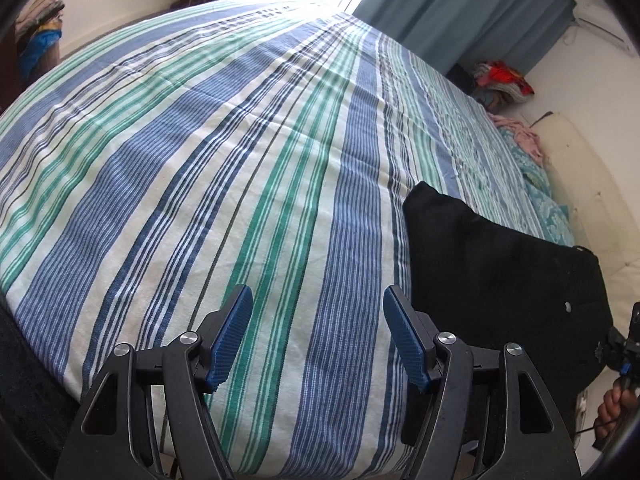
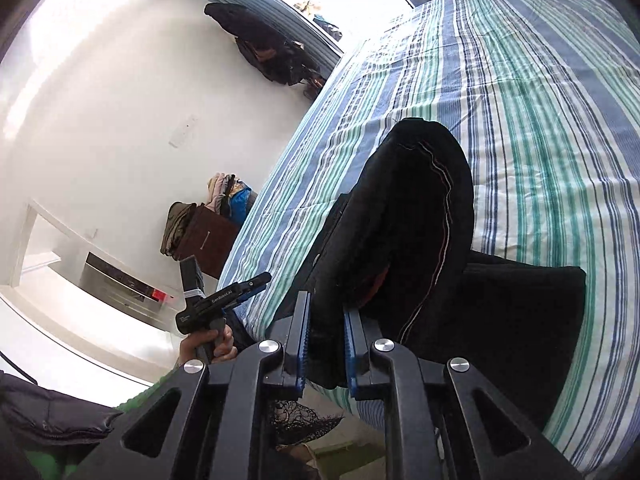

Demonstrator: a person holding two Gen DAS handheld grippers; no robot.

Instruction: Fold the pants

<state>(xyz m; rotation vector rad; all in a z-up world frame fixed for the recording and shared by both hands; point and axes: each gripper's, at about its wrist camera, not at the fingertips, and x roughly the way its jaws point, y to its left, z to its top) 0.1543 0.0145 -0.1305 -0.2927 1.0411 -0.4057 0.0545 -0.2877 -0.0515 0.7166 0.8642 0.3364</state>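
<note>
Black pants (image 1: 500, 264) lie on the striped bed sheet (image 1: 224, 160) at the right of the left wrist view. My left gripper (image 1: 318, 300) hangs open above bare sheet just left of them, nothing between its blue pads. In the right wrist view my right gripper (image 2: 326, 308) is shut on a bunched edge of the black pants (image 2: 408, 216), which rise lifted off the striped sheet (image 2: 540, 120) and fold over; a thin pale seam runs down them. The rest of the pants lies flat at lower right. The left gripper (image 2: 224, 300) shows at left, held by a hand.
The bed edge runs along the left in the right wrist view, with white floor and a brown box of clothes (image 2: 204, 236) beyond. A teal curtain (image 1: 460, 12) and a pile of clothes (image 1: 504, 80) stand past the bed's far right. A pink cloth (image 1: 520, 132) lies at the bed's right edge.
</note>
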